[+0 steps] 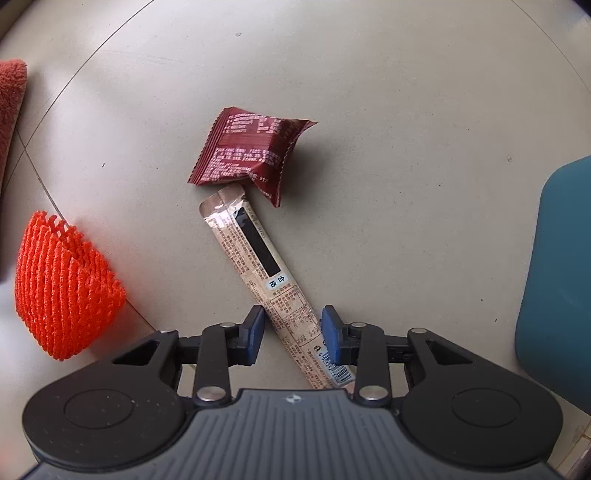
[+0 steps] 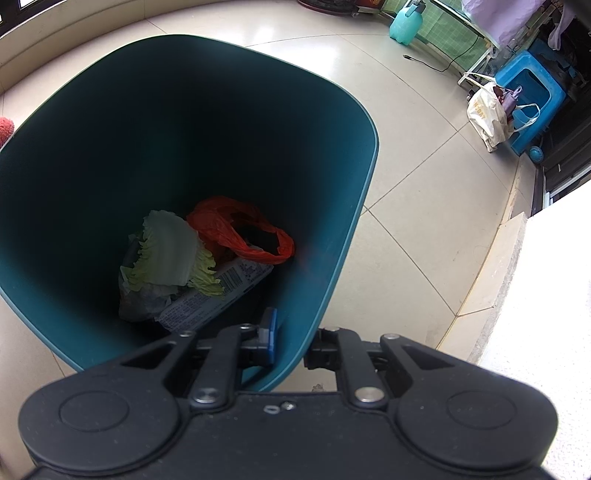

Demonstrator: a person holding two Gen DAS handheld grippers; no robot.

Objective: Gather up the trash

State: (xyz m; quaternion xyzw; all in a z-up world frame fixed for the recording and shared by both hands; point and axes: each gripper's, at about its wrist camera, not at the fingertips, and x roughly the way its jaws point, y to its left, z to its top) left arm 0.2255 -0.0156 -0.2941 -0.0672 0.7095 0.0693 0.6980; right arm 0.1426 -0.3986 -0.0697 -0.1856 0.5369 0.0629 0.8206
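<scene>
In the left wrist view a long beige stick wrapper [image 1: 258, 254] lies on the floor, its far end under a dark red snack wrapper [image 1: 251, 151]. My left gripper [image 1: 293, 332] is open, one blue pad on each side of the stick wrapper's near part, with a gap to each. An orange foam fruit net [image 1: 62, 288] lies to the left. In the right wrist view my right gripper [image 2: 295, 341] is shut on the near rim of a teal trash bin [image 2: 325, 155], which holds a cabbage leaf [image 2: 170, 251], a red plastic bag [image 2: 240, 229] and a printed wrapper [image 2: 214, 299].
The teal bin's side [image 1: 557, 273] stands at the right of the left wrist view. A red-orange fluffy cloth [image 1: 9, 99] lies at the far left. In the right wrist view a blue stool [image 2: 532, 96], a white bag [image 2: 484, 110] and a teal jug [image 2: 404, 22] stand far right; a pale ledge [image 2: 517, 295] runs beside the gripper.
</scene>
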